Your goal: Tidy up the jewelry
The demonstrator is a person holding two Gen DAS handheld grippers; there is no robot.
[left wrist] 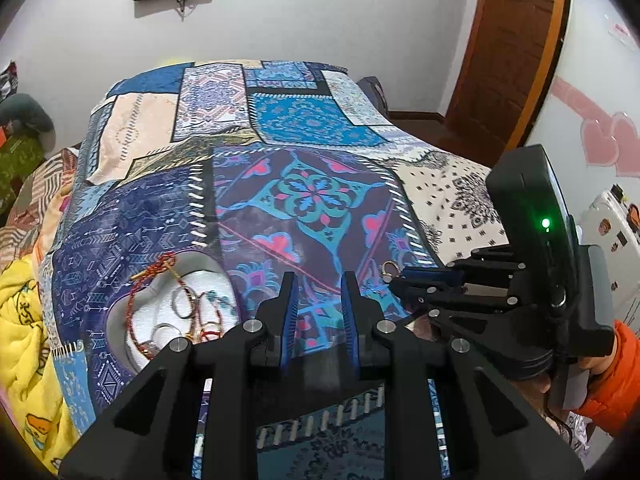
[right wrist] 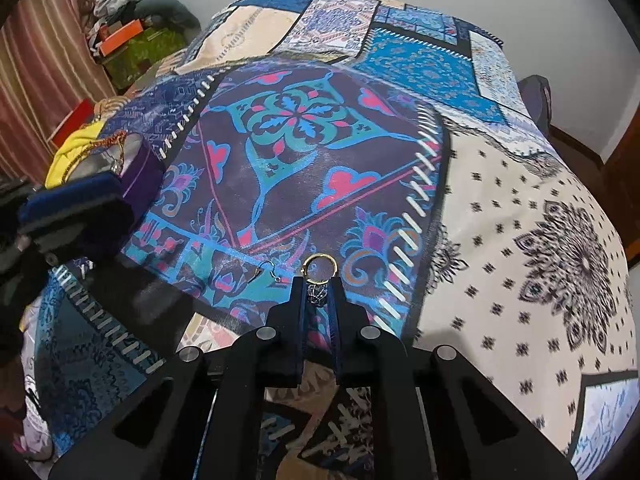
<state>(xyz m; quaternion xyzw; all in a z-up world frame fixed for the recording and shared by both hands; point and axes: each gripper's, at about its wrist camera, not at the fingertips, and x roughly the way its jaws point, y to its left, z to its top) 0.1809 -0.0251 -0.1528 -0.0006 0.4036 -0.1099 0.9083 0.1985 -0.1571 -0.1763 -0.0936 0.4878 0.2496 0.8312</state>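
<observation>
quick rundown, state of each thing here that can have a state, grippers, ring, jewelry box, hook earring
right gripper: shut on the gold ring, at the patterned bedspread
gold ring: pinched at its dark ornament, hoop sticking out past the fingertips
left gripper: jaws apart, nothing between them
jewelry box: open, bracelets and rings inside, a red cord over its rim
hook earring: loose on the bedspread, untouched
</observation>
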